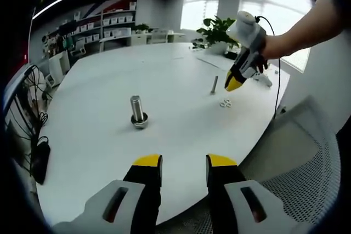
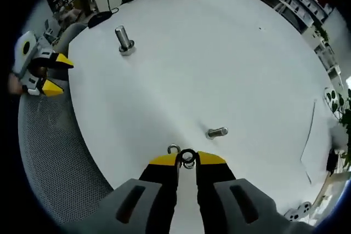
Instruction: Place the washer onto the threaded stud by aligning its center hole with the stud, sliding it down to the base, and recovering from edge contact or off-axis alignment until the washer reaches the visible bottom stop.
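In the left gripper view, the left gripper is hovering with its jaws spread apart and empty. At 11 o'clock from it, a large stud is standing upright on the white table. At 1 o'clock, a smaller stud is standing near loose washers, with the right gripper hanging above.

In the right gripper view, the right gripper is pinching a washer; another washer is lying just beside at 10 o'clock, the smaller stud at 1 o'clock.

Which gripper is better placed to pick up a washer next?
Right. The right gripper sits low over the washers, its tips straddling one. The left gripper hangs open at the table edge, far from them and from the stud.
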